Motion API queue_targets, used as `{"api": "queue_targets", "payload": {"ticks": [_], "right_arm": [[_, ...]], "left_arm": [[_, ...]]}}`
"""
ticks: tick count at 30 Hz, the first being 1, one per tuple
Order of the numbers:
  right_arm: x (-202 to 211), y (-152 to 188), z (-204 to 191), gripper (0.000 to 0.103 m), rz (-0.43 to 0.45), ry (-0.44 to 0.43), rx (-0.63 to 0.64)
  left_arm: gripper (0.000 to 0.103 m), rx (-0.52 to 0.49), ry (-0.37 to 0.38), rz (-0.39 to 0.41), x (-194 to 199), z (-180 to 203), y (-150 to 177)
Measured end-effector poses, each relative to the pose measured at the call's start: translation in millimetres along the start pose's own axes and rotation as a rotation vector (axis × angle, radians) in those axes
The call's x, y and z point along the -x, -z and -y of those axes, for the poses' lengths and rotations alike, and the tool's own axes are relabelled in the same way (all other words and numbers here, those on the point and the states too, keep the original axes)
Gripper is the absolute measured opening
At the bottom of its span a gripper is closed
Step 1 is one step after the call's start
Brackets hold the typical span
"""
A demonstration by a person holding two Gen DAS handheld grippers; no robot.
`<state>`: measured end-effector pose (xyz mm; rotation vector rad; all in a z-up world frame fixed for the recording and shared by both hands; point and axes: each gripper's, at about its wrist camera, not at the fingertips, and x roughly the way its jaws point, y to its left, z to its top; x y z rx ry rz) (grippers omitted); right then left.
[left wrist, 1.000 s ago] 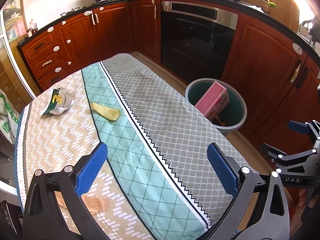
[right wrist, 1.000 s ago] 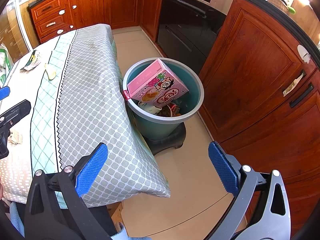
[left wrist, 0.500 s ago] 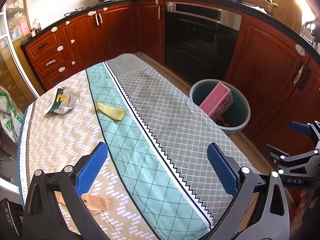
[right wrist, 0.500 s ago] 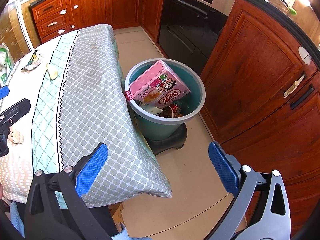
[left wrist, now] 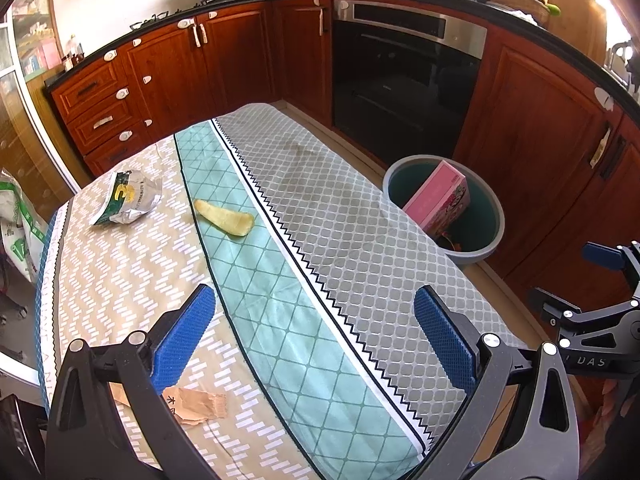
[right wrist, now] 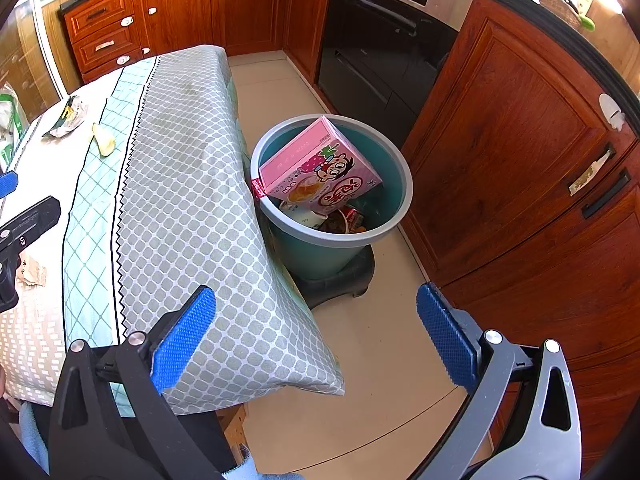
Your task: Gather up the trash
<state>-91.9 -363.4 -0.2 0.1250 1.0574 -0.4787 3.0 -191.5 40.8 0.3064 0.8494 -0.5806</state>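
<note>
Compared with one second ago, the left gripper (left wrist: pixel 314 336) has pulled a little back and up, so the table appears lower in the left wrist frame and the torn brown paper scrap (left wrist: pixel 196 402) shows more fully at the lower left, beside the left blue finger pad. The right gripper (right wrist: pixel 316 338) has hardly shifted.

Both claws stand wide open and hold nothing.

Three pieces of trash lie on the patterned tablecloth (left wrist: pixel 360 240): the brown paper scrap, a pale yellow peel-like piece (left wrist: pixel 226 218) on the green stripe at middle left, and a crumpled silver and green snack bag (left wrist: pixel 128 198) further up and left. The round grey-rimmed teal bin (right wrist: pixel 332 236) stands on the floor just beside the table edge at centre of the right wrist frame, with a pink cartoon-printed carton (right wrist: pixel 320 168) leaning across its mouth.

I judge these risks: the paper scrap is flat and thin, so the pads may pinch the cloth with it and drag the cloth. The carton covers much of the opening, so a dropped piece may slide off it onto the floor. The peel may slip from the pads.
</note>
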Motion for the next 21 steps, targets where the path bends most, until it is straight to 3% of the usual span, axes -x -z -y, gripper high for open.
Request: {"api": "queue_targets", "payload": {"ticks": [21], "right_arm": [[0.4,-2.2,0.7,0.097,0.002,-0.003,0.0]], "left_arm": [[0.1,0.018,-0.011,-0.029,-0.4,-5.7,1.8]]}}
